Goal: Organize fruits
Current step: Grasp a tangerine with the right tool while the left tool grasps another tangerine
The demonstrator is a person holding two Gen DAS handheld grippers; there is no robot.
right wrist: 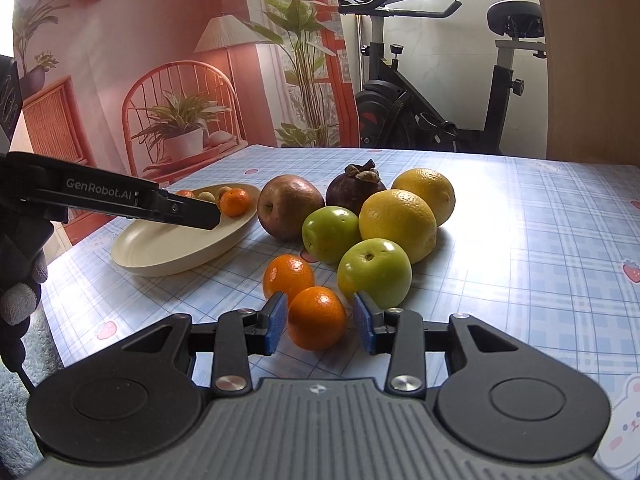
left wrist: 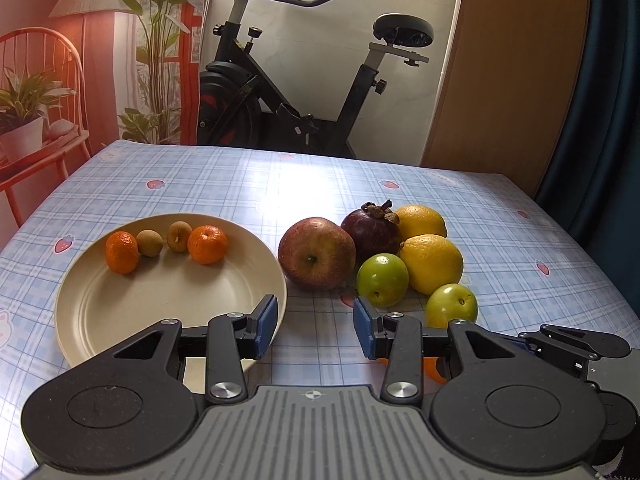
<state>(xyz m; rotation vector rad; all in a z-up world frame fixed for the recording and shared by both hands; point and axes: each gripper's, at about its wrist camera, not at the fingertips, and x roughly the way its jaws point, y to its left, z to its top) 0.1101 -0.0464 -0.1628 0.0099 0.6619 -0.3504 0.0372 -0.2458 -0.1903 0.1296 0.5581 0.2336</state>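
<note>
Blue-padded right gripper (right wrist: 321, 326) at bottom centre, jaws spread, brackets a mandarin (right wrist: 317, 317) without visibly touching it. Left gripper (left wrist: 316, 326), also spread, holds nothing; its arm hides part of the cream plate (right wrist: 176, 248), which carries two mandarins and two longans.

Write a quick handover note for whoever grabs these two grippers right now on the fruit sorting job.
Left gripper: open, holding nothing, over the near rim of the plate.
Right gripper: open, jaws either side of the near tangerine, not clamped.
Done: two tangerines and two small brown fruits are on the plate.
Left: the near tangerine and a second tangerine are on the table. The apple, mangosteen, two lemons and two green fruits are clustered beside the plate.
</note>
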